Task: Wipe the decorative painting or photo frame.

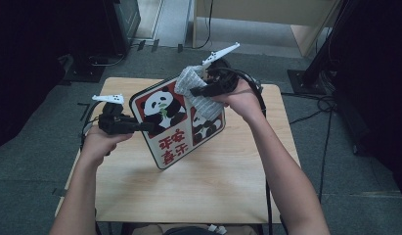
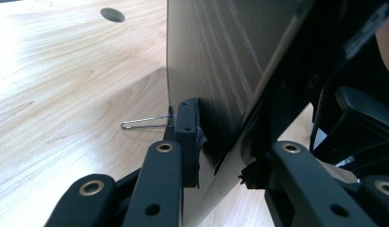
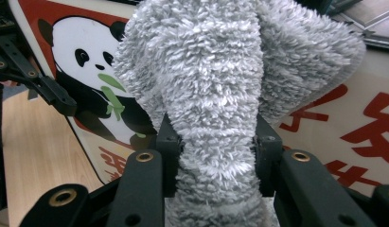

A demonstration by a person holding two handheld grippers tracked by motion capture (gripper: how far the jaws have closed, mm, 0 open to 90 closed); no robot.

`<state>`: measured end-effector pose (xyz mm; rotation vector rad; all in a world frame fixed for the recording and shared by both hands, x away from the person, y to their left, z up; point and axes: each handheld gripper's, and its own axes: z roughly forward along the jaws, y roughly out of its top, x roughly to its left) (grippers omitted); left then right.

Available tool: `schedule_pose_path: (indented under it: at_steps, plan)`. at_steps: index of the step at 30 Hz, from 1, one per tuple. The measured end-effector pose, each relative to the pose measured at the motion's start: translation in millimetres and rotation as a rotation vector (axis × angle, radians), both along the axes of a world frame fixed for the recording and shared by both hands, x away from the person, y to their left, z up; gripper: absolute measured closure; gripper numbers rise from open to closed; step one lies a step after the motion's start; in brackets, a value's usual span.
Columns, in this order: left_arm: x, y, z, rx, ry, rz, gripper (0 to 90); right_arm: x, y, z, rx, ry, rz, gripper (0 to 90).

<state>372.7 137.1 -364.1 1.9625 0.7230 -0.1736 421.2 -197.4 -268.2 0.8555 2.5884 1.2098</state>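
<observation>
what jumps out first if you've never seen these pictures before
The eye lands on the panda board, a red and white panel with red characters, held tilted over the middle of the wooden table. The left gripper clamps its left edge. The right gripper pinches a fluffy grey cloth and presses it against the board's upper right face, as if wiping it.

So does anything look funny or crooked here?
Yes. The panda board is not lying flat: the left gripper clamps its edge and holds it tilted above the table, while the right gripper presses a fluffy grey cloth against its picture side.
</observation>
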Motion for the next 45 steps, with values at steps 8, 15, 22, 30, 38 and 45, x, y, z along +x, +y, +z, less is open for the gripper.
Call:
schedule_pose_path:
  at_steps: [8, 15, 22, 30, 38, 45]
  plan:
    - [-0.4, -0.3, 0.0, 0.001, -0.001, 0.003, 74.1, 0.5, 0.1, -5.9, 0.006, -0.007, -0.002, 65.4]
    - [-0.5, -0.7, 0.2, 0.001, -0.003, 0.002, 73.9, 0.2, -2.1, -9.3, 0.0, -0.004, -0.013, 65.3]
    - [-0.5, -0.6, 0.2, 0.002, -0.001, 0.003, 74.0, 0.4, -2.9, -12.2, -0.005, -0.007, -0.014, 65.3]
    - [-0.2, -0.4, 0.1, 0.002, 0.0, 0.003, 74.0, 0.1, -6.8, -21.8, -0.01, 0.012, -0.023, 65.3]
    - [-0.1, -0.3, 0.0, 0.002, -0.001, 0.001, 74.0, -0.8, -6.9, -29.9, -0.006, 0.025, -0.019, 65.3]
    - [-0.2, -0.4, 0.0, 0.001, -0.001, 0.001, 73.9, -1.6, -8.5, -38.5, 0.0, 0.034, -0.017, 65.3]
